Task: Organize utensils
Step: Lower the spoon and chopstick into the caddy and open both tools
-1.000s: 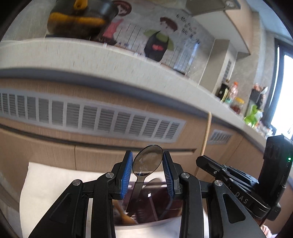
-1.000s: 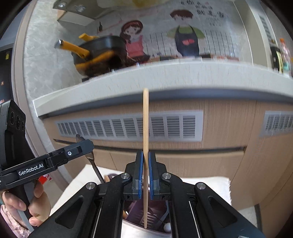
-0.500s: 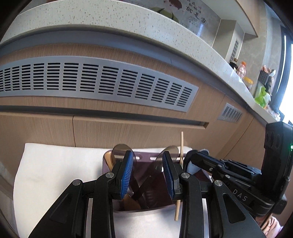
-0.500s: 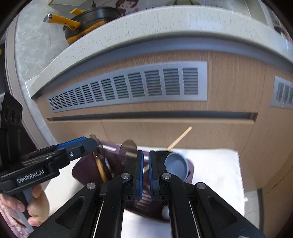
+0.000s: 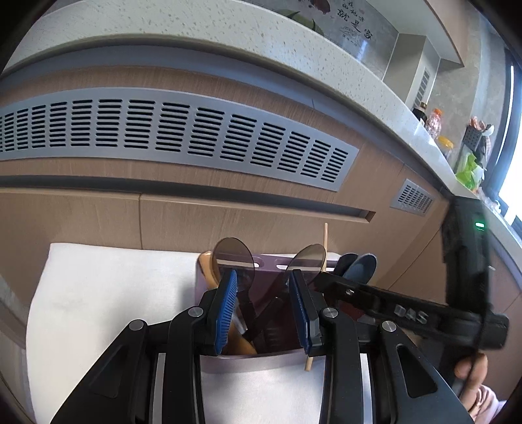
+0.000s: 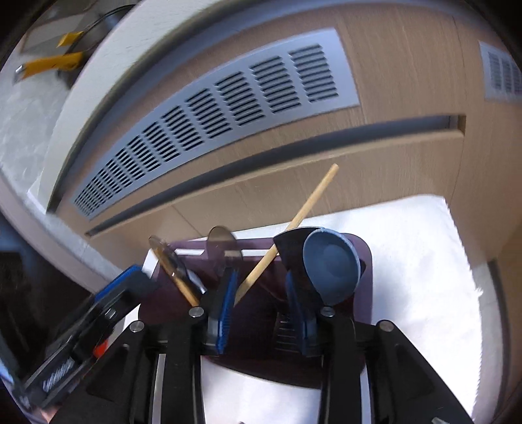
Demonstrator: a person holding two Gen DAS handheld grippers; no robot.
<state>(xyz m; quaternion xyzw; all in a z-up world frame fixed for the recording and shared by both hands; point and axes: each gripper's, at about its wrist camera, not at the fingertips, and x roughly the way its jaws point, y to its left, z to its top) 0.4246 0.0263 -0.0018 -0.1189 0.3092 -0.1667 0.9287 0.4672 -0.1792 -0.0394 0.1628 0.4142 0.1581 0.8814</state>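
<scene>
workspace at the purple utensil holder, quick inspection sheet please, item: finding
surface: white cloth under the holder, bare where visible
job's things: purple plastic utensil holder holds two round metal spoons, a wooden spoon, a blue ceramic spoon and a thin wooden chopstick leaning tilted
clutter: nothing seen on the cloth
grippers: left tongs open, nothing between the pads; right tongs have just been opening, chopstick free of the pads
cables: nothing seen
surroundings: wood-look cabinet front with a grey vent grille, speckled white counter above, bottles far along it
</scene>
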